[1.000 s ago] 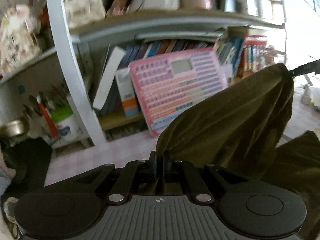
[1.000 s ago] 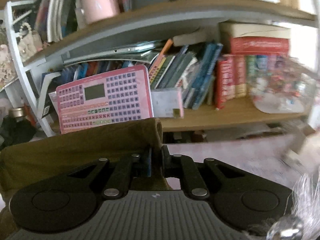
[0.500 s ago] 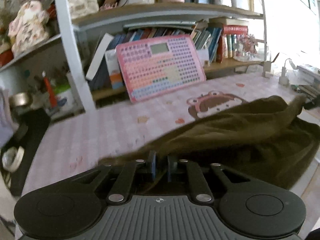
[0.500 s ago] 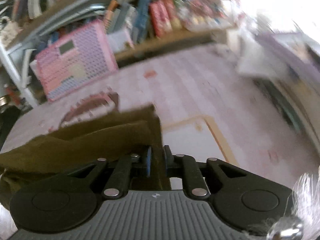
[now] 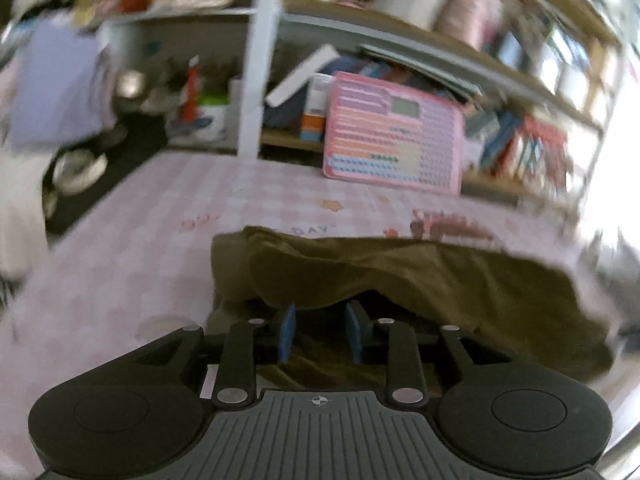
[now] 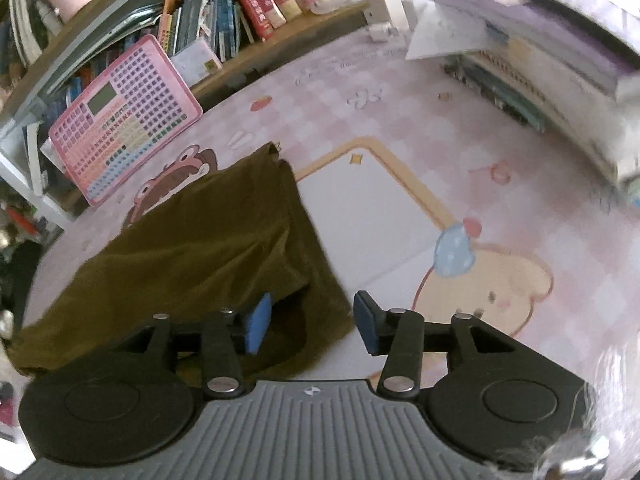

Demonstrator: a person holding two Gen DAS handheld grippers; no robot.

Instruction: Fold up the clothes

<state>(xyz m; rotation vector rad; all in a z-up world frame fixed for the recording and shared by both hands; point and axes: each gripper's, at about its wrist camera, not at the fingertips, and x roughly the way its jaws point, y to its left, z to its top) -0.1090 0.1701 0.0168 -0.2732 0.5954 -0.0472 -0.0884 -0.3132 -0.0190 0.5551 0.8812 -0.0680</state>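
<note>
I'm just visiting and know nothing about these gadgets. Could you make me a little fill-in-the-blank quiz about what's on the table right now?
1. The olive-green cloth garment lies on a checked tablecloth whose main colour is ____.
2. Both the left gripper and the right gripper have their jaws ____.
3. The pads on the fingers are coloured ____.
4. Leaning against the bookshelf stands a flat pink ____ toy board.

Missing words: pink; open; blue; keyboard

garment (image 6: pixel 208 240) on table (image 6: pixel 400 128), toy keyboard (image 6: pixel 124 120) behind it against shelf (image 6: pixel 256 52)
</note>
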